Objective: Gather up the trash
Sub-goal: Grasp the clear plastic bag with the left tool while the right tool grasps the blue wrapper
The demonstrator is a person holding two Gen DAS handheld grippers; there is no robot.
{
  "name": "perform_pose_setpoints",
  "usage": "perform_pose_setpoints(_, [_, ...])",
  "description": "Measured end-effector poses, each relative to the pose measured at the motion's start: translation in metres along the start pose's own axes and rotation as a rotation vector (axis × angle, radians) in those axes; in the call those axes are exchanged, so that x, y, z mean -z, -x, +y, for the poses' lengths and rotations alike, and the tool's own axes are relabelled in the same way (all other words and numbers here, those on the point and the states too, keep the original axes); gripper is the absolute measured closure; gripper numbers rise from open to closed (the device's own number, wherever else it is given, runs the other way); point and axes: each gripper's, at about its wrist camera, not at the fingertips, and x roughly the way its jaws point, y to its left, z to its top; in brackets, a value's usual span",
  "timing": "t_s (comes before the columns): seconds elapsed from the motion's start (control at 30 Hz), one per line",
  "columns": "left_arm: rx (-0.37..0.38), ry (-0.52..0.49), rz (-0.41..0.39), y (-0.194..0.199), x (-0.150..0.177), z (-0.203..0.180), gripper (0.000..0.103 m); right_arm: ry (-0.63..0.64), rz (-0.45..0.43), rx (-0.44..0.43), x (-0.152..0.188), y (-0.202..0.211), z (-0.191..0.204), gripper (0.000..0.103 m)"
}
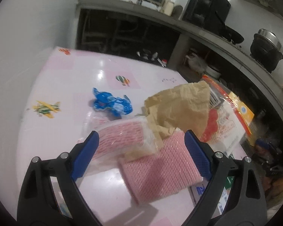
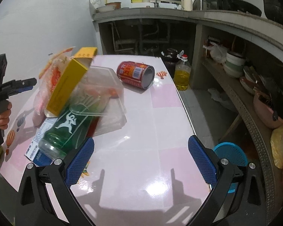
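In the left wrist view my left gripper (image 1: 141,141) is open over a pile of trash on the pink table (image 1: 69,86): pink foam netting (image 1: 160,171) between its fingers, a crumpled brown paper bag (image 1: 181,109) behind it, and a blue wrapper (image 1: 111,103) farther back. In the right wrist view my right gripper (image 2: 141,150) is open and empty above the table (image 2: 141,131). Ahead lie a red can (image 2: 135,74) on its side, a clear plastic container (image 2: 101,98), a green bottle (image 2: 66,131) and a yellow box (image 2: 69,84). The left gripper (image 2: 24,85) shows at the left edge.
A grey concrete counter (image 2: 160,13) with a sink and open shelves runs behind and to the right. A bottle of oil (image 2: 182,75) stands on the floor by the table's far corner. A blue basket (image 2: 232,156) sits off the table's right edge. A red-and-white package (image 1: 222,124) lies at the right.
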Motion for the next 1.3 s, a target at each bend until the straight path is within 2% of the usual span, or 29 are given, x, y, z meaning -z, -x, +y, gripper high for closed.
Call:
perform_pose_setpoints(0.1, [-0.018,-0.103,0.052,-0.023,-0.004,-0.008,0.015,-0.006,0.019,-0.003,0.001,-0.009,-0.001,0.006])
perform_pose_setpoints(0.17, [-0.051,-0.132,0.086,-0.038,-0.003,-0.006,0.015,-0.003,0.027,-0.003,0.002,-0.012,0.0,0.006])
perform_pose_setpoints(0.2, [-0.05,-0.129,0.099,-0.042,-0.001,-0.004,0.021,-0.003,0.031,-0.005,0.002,-0.014,0.0,0.006])
perform_pose_setpoints(0.23, [-0.05,-0.121,0.105,-0.045,-0.002,-0.001,0.032,-0.003,0.033,-0.007,0.001,-0.014,0.001,0.006])
perform_pose_setpoints(0.3, [-0.045,-0.093,0.116,-0.047,0.001,0.006,0.039,-0.002,0.036,-0.008,0.001,-0.016,0.002,0.006])
perform_pose_setpoints(0.33, [-0.037,-0.071,0.112,-0.046,0.0,0.01,0.047,0.0,0.038,-0.009,0.001,-0.017,0.003,0.006])
perform_pose_setpoints(0.4, [-0.026,-0.027,0.112,-0.045,0.001,0.019,0.056,0.002,0.042,-0.01,0.001,-0.019,0.005,0.006])
perform_pose_setpoints(0.53, [-0.022,0.032,0.091,-0.036,0.008,0.032,0.079,0.009,0.045,-0.011,0.002,-0.021,0.008,0.006])
perform_pose_setpoints(0.63, [-0.033,0.035,0.049,-0.022,0.012,0.033,0.094,0.014,0.041,-0.008,0.002,-0.018,0.01,0.006])
perform_pose_setpoints(0.7, [-0.048,0.032,0.035,-0.011,0.015,0.033,0.096,0.014,0.037,-0.005,0.002,-0.016,0.011,0.006])
perform_pose_setpoints(0.8, [-0.066,0.069,0.042,0.002,0.019,0.035,0.095,0.017,0.035,-0.003,0.002,-0.014,0.013,0.006])
perform_pose_setpoints(0.83, [-0.071,0.096,0.043,0.004,0.017,0.037,0.087,0.019,0.035,-0.003,0.001,-0.013,0.013,0.006])
perform_pose_setpoints(0.87, [-0.067,0.133,0.046,0.005,0.015,0.042,0.077,0.021,0.035,-0.004,0.001,-0.013,0.014,0.006])
perform_pose_setpoints(0.9, [-0.057,0.194,0.053,0.005,0.011,0.049,0.047,0.023,0.034,-0.006,0.001,-0.013,0.015,0.006])
perform_pose_setpoints(0.93, [-0.056,0.258,0.054,0.004,0.007,0.055,0.029,0.024,0.033,-0.007,0.001,-0.013,0.016,0.006])
perform_pose_setpoints(1.0, [-0.047,0.406,0.06,-0.002,-0.004,0.071,0.023,0.027,0.031,-0.012,-0.001,-0.012,0.019,0.006])
perform_pose_setpoints(1.07, [-0.018,0.554,0.136,-0.019,-0.014,0.087,0.019,0.031,0.022,-0.014,-0.002,-0.01,0.02,0.006])
perform_pose_setpoints(1.13, [-0.019,0.639,0.212,-0.037,-0.021,0.095,0.019,0.038,0.013,-0.013,-0.004,-0.007,0.022,0.006])
perform_pose_setpoints(1.23, [-0.092,0.645,0.277,-0.059,-0.032,0.094,0.019,0.046,-0.001,-0.003,-0.007,-0.003,0.022,0.006])
perform_pose_setpoints(1.3, [-0.096,0.65,0.315,-0.072,-0.036,0.093,0.019,0.062,-0.014,0.005,-0.013,-0.001,0.022,0.006])
